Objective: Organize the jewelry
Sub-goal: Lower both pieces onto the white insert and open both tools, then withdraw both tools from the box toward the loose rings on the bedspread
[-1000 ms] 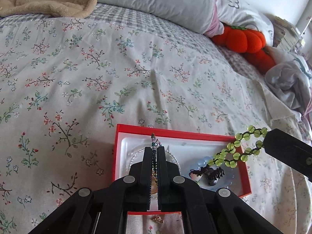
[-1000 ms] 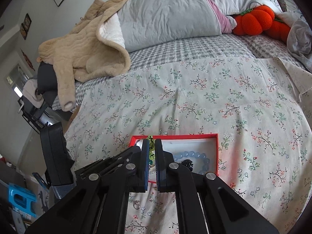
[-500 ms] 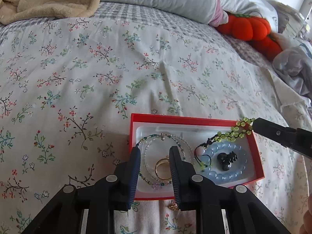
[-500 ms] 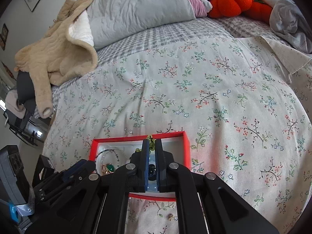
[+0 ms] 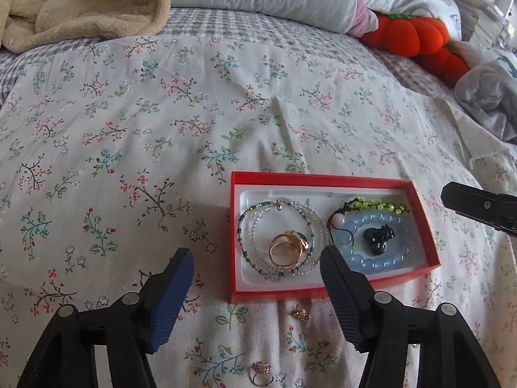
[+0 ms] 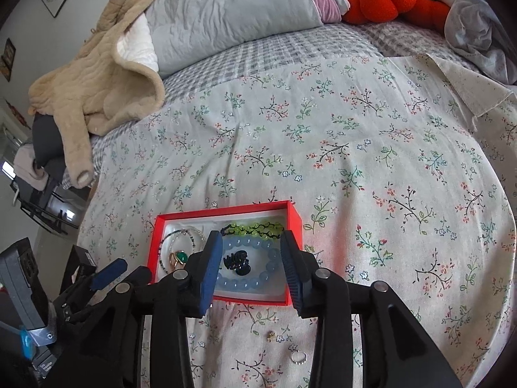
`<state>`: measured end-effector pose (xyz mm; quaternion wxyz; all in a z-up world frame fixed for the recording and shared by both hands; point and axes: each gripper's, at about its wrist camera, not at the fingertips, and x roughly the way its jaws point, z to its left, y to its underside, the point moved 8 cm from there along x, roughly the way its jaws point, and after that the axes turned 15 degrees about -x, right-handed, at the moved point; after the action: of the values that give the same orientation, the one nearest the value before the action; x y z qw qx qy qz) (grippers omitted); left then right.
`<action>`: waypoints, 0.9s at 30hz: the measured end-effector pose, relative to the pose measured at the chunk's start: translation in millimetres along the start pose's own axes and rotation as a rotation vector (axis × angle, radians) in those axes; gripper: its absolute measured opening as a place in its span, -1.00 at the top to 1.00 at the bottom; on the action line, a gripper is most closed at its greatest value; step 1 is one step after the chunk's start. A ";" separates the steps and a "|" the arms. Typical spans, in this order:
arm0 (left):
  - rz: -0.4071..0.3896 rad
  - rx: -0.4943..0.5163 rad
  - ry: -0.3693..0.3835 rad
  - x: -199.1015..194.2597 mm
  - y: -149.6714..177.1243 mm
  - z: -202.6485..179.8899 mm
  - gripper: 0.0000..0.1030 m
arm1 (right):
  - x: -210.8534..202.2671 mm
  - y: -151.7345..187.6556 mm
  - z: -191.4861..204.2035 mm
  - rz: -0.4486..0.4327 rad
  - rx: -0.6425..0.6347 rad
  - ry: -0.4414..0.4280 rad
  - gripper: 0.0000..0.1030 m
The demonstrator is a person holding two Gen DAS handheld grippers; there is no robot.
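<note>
A red box (image 5: 323, 179) lies on the floral bedsheet. It holds thin beaded bracelets (image 5: 258, 213), a gold ring (image 5: 287, 249), a blue bead bracelet (image 5: 397, 255), a black piece (image 5: 378, 237) and a green bead bracelet (image 5: 378, 205). My left gripper (image 5: 255, 253) hovers over the box's near left part, its jaws opening with nothing pressed between them. My right gripper (image 6: 251, 237) stands over the blue bracelet (image 6: 252, 283) and green bracelet (image 6: 255, 228), its jaws also opening and gripping nothing. On the sheet before the box lie a small gold piece (image 5: 300, 314) and a ring (image 5: 260, 373).
A beige blanket (image 6: 97, 77) and a grey pillow (image 6: 232, 9) lie at the back. Orange pumpkin plushes (image 5: 410, 34) and a grey cloth (image 5: 488, 97) sit at the back right. The bed's left edge (image 6: 93, 190) drops to dark clutter.
My left gripper let the thin beaded bracelet down into the box and opened wide. My right gripper lowered the green bead bracelet into the box and opened off it.
</note>
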<state>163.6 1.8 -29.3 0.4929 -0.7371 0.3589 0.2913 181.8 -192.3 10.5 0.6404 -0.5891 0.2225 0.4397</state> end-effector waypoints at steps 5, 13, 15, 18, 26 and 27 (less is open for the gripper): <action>0.010 0.027 -0.020 -5.2 11.1 4.1 -0.63 | -13.8 10.1 6.0 -0.001 -0.040 0.001 -0.14; 0.015 0.029 -0.051 -13.8 28.2 19.5 -0.74 | -21.9 28.8 7.1 0.014 -0.069 0.016 -0.22; 0.008 0.036 -0.064 -15.7 32.2 24.0 -0.75 | -21.4 35.2 6.7 0.026 -0.079 0.026 -0.23; 0.008 0.055 -0.075 -16.9 38.4 29.0 -0.76 | -18.9 45.8 6.5 0.048 -0.098 0.037 -0.23; 0.032 0.095 -0.118 -14.3 55.1 46.4 -0.76 | -11.7 75.0 3.3 0.114 -0.173 0.079 -0.23; 0.036 0.098 -0.123 -13.5 57.1 48.4 -0.76 | -11.0 78.4 2.3 0.121 -0.177 0.081 -0.23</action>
<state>105.6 35.7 -65.0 0.5442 -0.6863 0.3551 0.3268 110.9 -199.8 -24.0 0.5484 -0.6461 0.2438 0.4714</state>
